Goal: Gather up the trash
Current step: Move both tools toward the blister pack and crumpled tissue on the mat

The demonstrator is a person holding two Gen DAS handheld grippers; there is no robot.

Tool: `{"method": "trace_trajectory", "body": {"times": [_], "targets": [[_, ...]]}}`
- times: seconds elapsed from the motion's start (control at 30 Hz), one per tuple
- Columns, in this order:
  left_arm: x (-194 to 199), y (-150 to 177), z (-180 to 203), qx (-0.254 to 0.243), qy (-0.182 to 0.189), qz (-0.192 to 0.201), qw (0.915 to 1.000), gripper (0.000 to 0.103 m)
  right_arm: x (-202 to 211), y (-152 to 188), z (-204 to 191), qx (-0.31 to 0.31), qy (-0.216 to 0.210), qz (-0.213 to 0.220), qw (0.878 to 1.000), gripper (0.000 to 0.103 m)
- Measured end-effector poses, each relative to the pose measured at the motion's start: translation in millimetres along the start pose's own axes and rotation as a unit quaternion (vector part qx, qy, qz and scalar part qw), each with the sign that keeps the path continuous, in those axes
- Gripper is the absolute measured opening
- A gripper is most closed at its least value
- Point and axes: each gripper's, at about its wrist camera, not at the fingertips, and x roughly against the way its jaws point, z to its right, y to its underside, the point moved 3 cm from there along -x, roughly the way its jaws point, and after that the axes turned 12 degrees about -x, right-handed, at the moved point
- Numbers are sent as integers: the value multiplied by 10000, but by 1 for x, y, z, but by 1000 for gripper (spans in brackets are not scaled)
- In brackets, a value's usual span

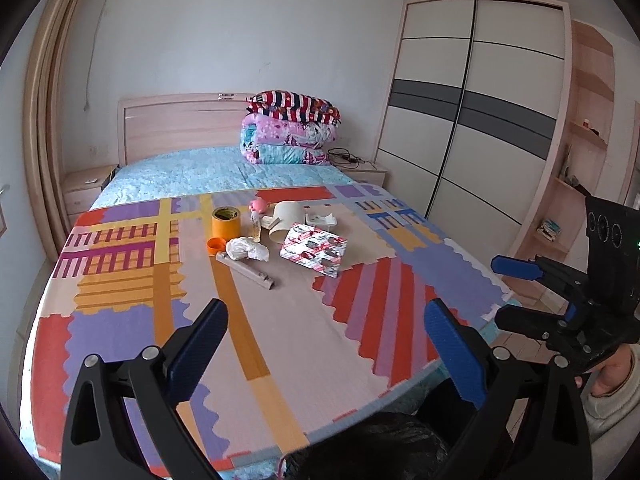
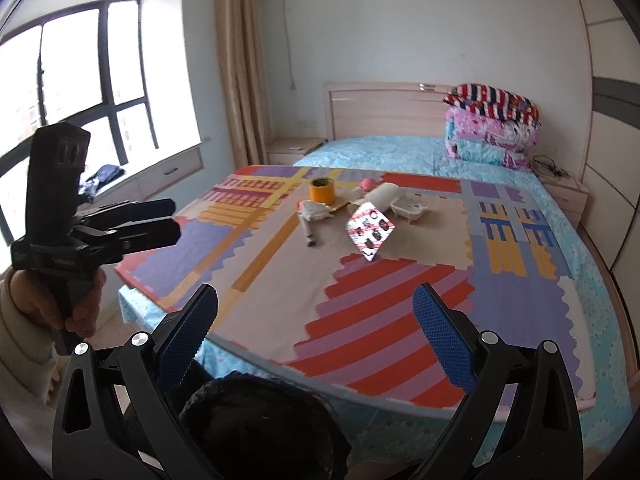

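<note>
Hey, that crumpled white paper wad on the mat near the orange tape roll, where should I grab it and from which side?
Grip the crumpled white paper wad across its puffy middle, coming down from above and the near side. It lies loose and soft on the mat. The orange tape roll behind it and the grey bar in front crowd a low sideways approach. Both the left gripper and right gripper are open.

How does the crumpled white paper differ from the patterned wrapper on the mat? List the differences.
The crumpled white paper is plain white and balled up into a lump; the patterned wrapper is printed in red, white and dark and forms a flattish rectangle. The paper sits beside the orange tape roll, touching a grey bar; the wrapper lies further right, by the overturned cream cup. Both rest on the colourful mat, untouched by either gripper.
</note>
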Motion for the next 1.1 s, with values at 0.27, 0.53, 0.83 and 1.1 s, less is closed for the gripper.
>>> {"method": "trace_trajectory", "body": {"times": [0.27,0.53,0.83,1.1], "targets": [[-37,-10,-26,77,-47,-199,9998,87,-37,-19,16,-32,40,-62,10000,99],[-76,-15,-51,276,-51,-403,9988,73,-79,-36,29,-194,49,-201,9996,99],[-121,-18,-74,487,-82,-652,9967,64,-125,-48,48,-521,28,-414,9978,91],[-155,-12,-91,755,-68,-870,9933,55,-166,-52,60,-658,100,-715,9952,80]]}}
